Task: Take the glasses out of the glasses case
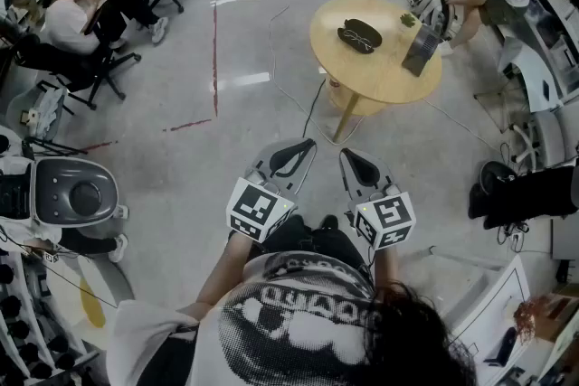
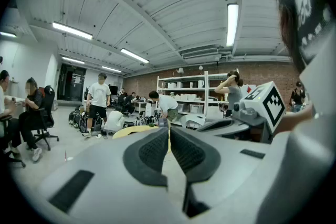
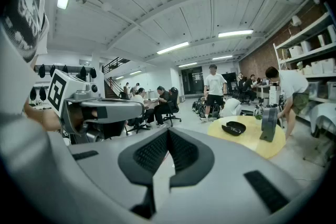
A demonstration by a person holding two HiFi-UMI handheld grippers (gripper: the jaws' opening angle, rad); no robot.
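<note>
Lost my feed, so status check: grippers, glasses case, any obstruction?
Left gripper and right gripper shut, empty. Glasses case on round table, out ahead, untouched. Only a cable on the floor between.

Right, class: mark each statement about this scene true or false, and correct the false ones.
1. The case lies on the round table. True.
2. The left gripper holds the case. False: its jaws are together with nothing between them, and the case lies on the table, apart from both grippers.
3. The right gripper has its jaws together. True.
4. The table is white and square. False: it is yellow and round.
</note>
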